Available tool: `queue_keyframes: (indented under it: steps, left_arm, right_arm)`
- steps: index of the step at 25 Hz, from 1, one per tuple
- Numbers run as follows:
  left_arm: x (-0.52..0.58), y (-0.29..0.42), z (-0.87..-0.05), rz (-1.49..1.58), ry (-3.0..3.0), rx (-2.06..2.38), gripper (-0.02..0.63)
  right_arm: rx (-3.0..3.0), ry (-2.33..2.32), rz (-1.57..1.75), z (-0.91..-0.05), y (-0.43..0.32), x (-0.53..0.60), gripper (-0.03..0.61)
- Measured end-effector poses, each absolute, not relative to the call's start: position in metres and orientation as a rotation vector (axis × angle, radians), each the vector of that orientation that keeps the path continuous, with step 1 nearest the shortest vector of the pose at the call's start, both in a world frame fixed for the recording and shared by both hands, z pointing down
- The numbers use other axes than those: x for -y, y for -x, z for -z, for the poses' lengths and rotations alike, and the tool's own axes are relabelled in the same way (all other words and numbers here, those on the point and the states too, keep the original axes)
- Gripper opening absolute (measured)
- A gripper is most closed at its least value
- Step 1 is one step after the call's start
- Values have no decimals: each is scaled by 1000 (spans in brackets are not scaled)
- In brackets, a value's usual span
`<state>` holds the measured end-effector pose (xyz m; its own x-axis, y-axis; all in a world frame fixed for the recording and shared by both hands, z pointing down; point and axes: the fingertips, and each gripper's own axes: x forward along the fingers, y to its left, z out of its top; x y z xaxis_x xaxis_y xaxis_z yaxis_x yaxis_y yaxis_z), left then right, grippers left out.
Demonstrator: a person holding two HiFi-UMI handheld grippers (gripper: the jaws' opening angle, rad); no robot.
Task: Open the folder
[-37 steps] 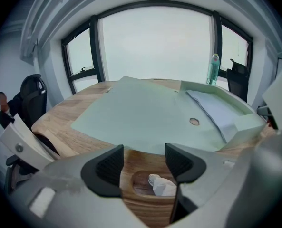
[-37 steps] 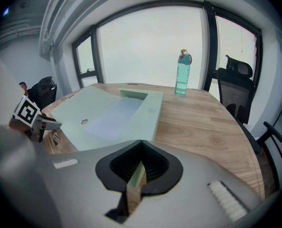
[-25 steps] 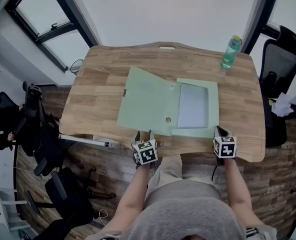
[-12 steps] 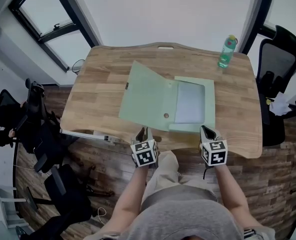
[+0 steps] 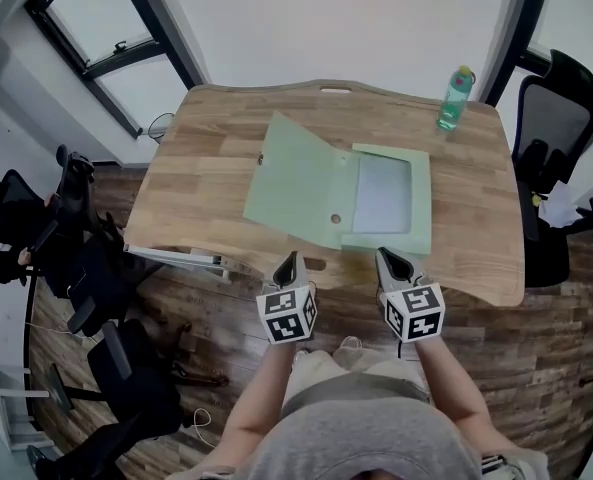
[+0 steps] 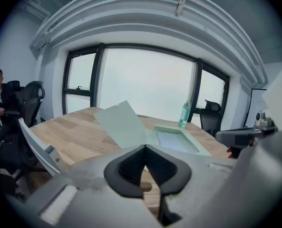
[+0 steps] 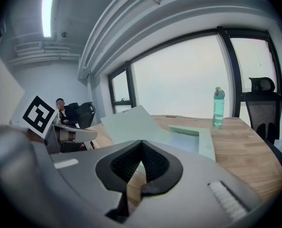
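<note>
wooden desk (image 5: 201,173): green folder (image 5: 348,206) open, cover (image 5: 294,180) tilted up; left tool (image 5: 291,258), right tool (image 5: 382,254) closed, empty.

Pale green folder (image 5: 346,203) lies open near the middle of the wooden table (image 5: 206,168), its spine running from near to far. Left cover (image 5: 296,188) is swung out and stands at a slant, its outer edge lifted off the wood, with a round hole (image 5: 336,219) by the near end of the spine. Right half lies flat, a shallow framed tray holding a pale bluish sheet (image 5: 383,193).
</note>
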<state>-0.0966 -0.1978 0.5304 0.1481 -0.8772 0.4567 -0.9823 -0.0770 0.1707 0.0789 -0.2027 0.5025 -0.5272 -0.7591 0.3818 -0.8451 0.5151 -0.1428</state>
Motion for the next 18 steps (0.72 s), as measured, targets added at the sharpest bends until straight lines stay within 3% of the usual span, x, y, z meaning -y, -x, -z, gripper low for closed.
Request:
queue_keyframes:
  steps: [18]
  left_arm:
    - [98, 114, -494, -293, -2198, 1584, 5]
  right_arm:
    - [2535, -1404, -410, -465, -3, 95, -2]
